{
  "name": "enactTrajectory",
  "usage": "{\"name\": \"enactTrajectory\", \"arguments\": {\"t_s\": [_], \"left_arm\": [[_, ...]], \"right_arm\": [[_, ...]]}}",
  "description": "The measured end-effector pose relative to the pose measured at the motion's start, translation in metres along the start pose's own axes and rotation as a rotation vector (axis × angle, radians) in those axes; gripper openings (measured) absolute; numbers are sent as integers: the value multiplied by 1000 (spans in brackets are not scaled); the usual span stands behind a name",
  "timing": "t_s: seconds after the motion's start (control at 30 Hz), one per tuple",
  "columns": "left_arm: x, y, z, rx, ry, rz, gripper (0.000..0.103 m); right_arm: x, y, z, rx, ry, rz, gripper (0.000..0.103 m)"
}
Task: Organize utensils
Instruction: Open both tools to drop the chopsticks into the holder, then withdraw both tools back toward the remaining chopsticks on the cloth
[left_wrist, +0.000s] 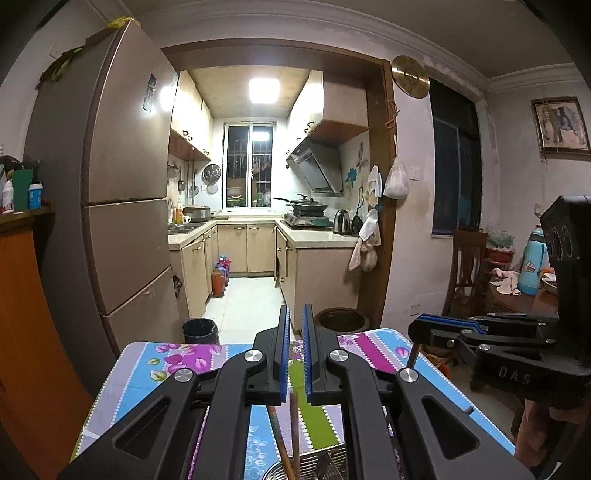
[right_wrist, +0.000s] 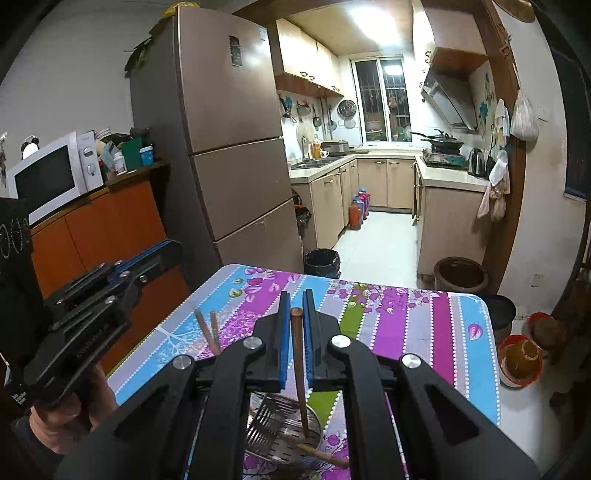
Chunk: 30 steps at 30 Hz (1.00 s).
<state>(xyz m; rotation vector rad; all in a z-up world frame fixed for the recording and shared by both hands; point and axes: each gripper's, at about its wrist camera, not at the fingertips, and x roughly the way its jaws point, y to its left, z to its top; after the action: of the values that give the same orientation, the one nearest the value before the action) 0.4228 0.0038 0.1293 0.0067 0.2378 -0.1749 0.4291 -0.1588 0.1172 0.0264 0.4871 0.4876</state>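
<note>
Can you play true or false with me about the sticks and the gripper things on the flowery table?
1. The right gripper has a brown chopstick between its fingers. True.
2. The tablecloth is plain white. False: it has colourful flowery stripes.
3. Two more chopsticks stand near the left gripper. True.
4. The metal strainer hangs on the wall. False: it sits on the table.
</note>
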Motion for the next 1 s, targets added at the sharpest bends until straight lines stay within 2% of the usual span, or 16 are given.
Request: {"name": "enactTrajectory", "arguments": {"t_s": [0.07, 0.13, 0.2, 0.27, 0.33, 0.47, 0.53, 0.63, 0.77, 0.83, 0.9, 1.0], "left_arm": [[1, 0, -1, 2, 1, 3, 8], [2, 2, 0, 0, 2, 6, 8], [2, 4, 0, -9, 4, 8, 8], [0, 6, 1, -22, 5, 9, 13], [-6, 8, 1, -30, -5, 18, 32], [-33, 12, 4, -35, -38, 30, 48], [-56, 16, 3, -39, -64, 43, 60], [-102, 19, -4, -29, -112, 48, 70], [-171, 17, -31, 19, -172, 66, 80], [-209, 16, -58, 35, -178, 57, 82], [-232, 14, -81, 48, -161, 40, 83], [-259, 7, -133, 59, -83, -3, 83]], "right_arm": [[0, -2, 0, 4, -8, -9, 10], [-4, -5, 1, 8, -25, -18, 22], [-9, -8, 1, 12, -43, -20, 43], [-16, -9, 3, 17, -65, -21, 50], [-25, -10, 4, 16, -84, -29, 53], [-56, -9, 4, 8, -137, -38, 61], [-77, -7, 1, -5, -168, -38, 64], [-124, 6, -12, -38, -233, -34, 71], [-179, 24, -42, -82, -304, -27, 78], [-203, 31, -62, -84, -332, -16, 80], [-224, 40, -92, -88, -341, 3, 80], [-235, 50, -136, -86, -318, 23, 81]]}}
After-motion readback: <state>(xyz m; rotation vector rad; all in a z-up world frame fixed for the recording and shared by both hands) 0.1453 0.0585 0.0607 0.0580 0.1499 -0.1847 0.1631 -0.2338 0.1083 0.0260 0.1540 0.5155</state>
